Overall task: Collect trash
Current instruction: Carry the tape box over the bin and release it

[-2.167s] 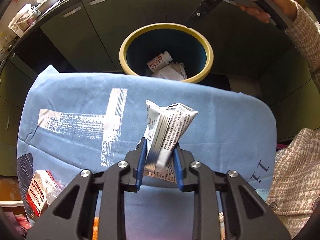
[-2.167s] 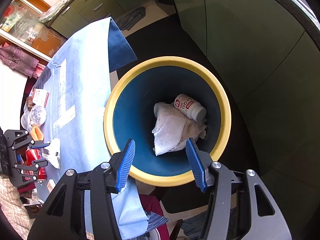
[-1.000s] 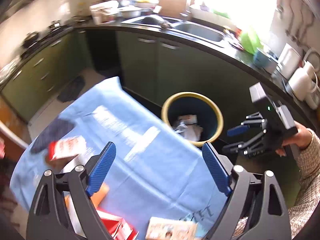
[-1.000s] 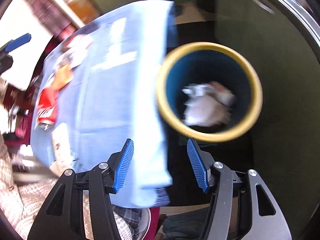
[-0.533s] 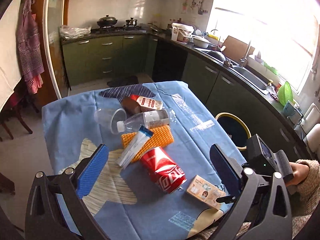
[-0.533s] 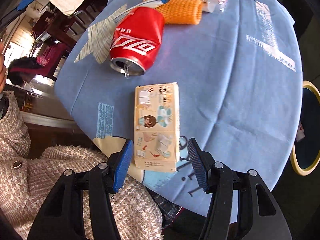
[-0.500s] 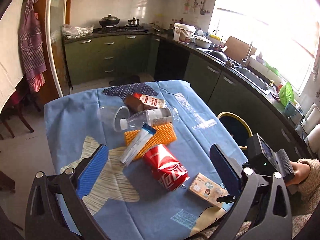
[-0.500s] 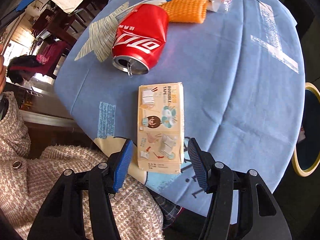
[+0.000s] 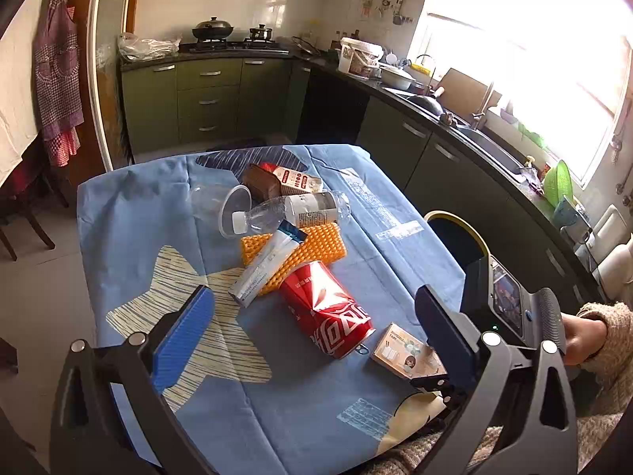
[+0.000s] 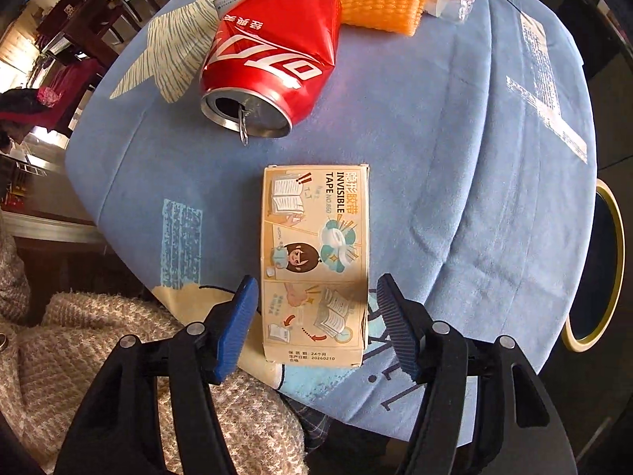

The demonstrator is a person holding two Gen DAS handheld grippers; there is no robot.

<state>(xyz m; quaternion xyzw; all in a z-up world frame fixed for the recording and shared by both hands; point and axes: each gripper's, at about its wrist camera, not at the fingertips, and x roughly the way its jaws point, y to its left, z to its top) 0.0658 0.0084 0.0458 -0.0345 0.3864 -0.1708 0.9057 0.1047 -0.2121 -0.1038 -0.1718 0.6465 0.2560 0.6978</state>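
Note:
Trash lies on a table under a blue cloth [image 9: 130,213]. My right gripper [image 10: 316,283] points straight down over a beige tape box [image 10: 314,261]. Its jaws are opening, with the box's near end between the blue pads and a thin gap on each side. Beyond the box lies a dented red can [image 10: 273,39]. My left gripper [image 9: 312,297] hovers wide open and holds nothing, above the red can [image 9: 324,308], with the tape box [image 9: 407,354] to its right. Right of the table stands the yellow-rimmed bin [image 9: 470,233].
Farther back on the cloth lie an orange foam net [image 9: 308,249], a white tube box [image 9: 265,265], a clear bottle [image 9: 292,209], a plastic cup [image 9: 221,209] and a brown carton [image 9: 281,180]. Green kitchen cabinets [image 9: 205,99] stand behind. A knitted sleeve [image 10: 118,340] is at the table's near edge.
The left gripper let its crumpled wrapper go into the bin and opened wide. Both grippers swung from the bin back over the table. The right one sank over the tape box.

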